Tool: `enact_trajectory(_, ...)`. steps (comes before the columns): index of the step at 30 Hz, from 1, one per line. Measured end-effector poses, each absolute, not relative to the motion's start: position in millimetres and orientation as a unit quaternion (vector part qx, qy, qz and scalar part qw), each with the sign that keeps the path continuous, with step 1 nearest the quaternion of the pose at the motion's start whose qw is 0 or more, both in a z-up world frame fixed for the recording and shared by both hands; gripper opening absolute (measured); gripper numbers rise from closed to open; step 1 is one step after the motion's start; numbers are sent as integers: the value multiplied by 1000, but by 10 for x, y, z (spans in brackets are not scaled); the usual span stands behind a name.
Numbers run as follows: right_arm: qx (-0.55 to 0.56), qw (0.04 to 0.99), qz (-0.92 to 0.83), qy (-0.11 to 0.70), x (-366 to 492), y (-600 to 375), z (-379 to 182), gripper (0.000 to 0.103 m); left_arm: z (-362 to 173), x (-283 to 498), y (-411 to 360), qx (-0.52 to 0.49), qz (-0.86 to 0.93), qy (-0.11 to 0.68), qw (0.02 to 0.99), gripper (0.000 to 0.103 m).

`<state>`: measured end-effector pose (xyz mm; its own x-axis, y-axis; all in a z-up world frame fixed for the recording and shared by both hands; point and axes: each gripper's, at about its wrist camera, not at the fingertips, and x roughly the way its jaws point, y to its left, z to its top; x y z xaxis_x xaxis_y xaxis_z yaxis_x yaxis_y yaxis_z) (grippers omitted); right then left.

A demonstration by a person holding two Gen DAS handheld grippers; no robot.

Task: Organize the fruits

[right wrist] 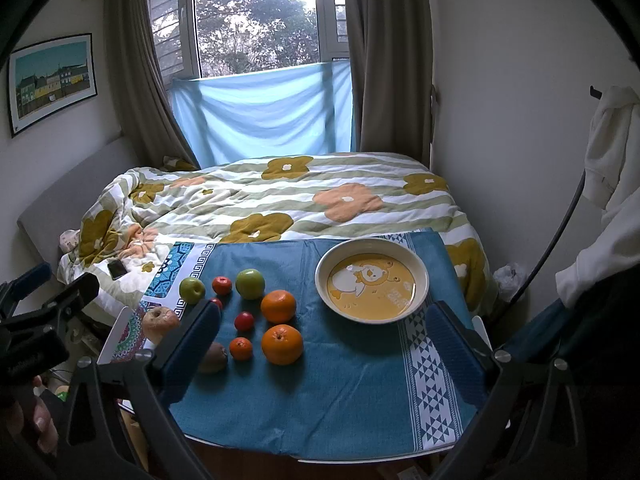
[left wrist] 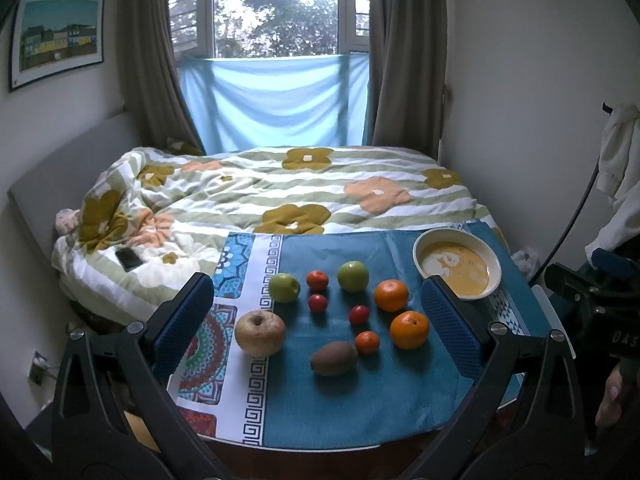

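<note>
Several fruits lie on a blue cloth (left wrist: 340, 400): two green apples (left wrist: 353, 276), two oranges (left wrist: 409, 329), a pale apple (left wrist: 260, 333), a kiwi (left wrist: 334, 358), small tangerines (left wrist: 367, 342) and small red fruits (left wrist: 359, 314). A white bowl with a yellow cartoon bottom (left wrist: 424, 246) stands empty at the far right; it also shows in the right wrist view (right wrist: 420, 276). My left gripper (left wrist: 316, 320) is open above the fruits. My right gripper (right wrist: 324, 340) is open, held over the cloth between the oranges (right wrist: 281, 344) and the bowl.
The table stands against a bed with a flowered duvet (left wrist: 280, 188). A phone (left wrist: 129, 258) lies on the duvet at the left. Clothes hang at the right (right wrist: 612, 152). A window with curtains is behind the bed.
</note>
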<state>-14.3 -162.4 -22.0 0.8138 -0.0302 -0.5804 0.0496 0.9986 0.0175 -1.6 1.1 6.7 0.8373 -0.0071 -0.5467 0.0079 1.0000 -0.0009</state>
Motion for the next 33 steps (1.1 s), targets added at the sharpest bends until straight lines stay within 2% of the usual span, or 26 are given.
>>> enact_trajectory(33,18,952,-20,306,-95,-1588,-250,103,-39,76,75,1,-7,292,956,103)
